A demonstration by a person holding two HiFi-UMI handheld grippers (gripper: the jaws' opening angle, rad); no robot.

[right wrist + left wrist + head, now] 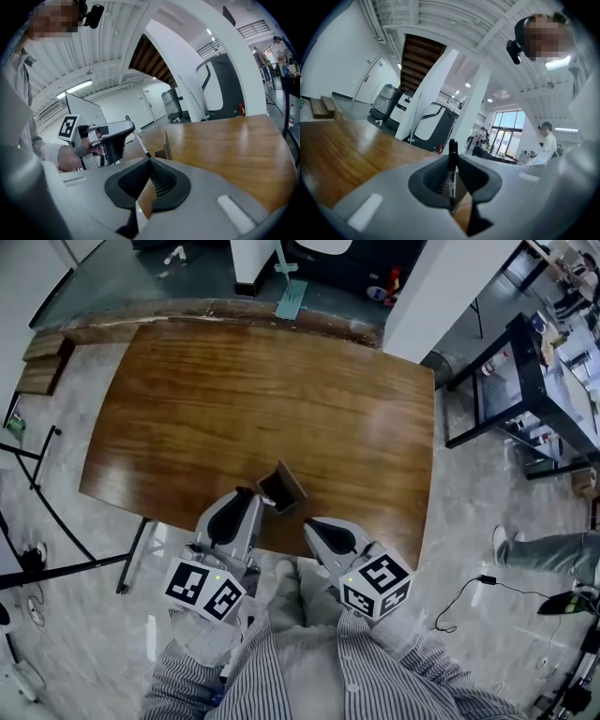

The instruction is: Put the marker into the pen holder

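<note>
Holding the marker (452, 171): the left gripper (249, 501) pinches the black barrel between its pads, and the marker's end rises past the jaw tips.
Marker position: over the near edge of the tabletop (262, 390), just beside the pen holder (292, 487). It appears tilted in the right gripper view, and whether its lower end has entered the holder cannot be told.
Pen holder: a brown open-topped box standing near the middle of the tabletop's near edge, between the two gripper tips.
Right gripper (315, 527): jaws pressed together with nothing between them, just to the right of the pen holder at the near edge.
Tabletop: glossy brown wood with rounded corners.
Person: striped sleeves (187, 681) below the near edge.
</note>
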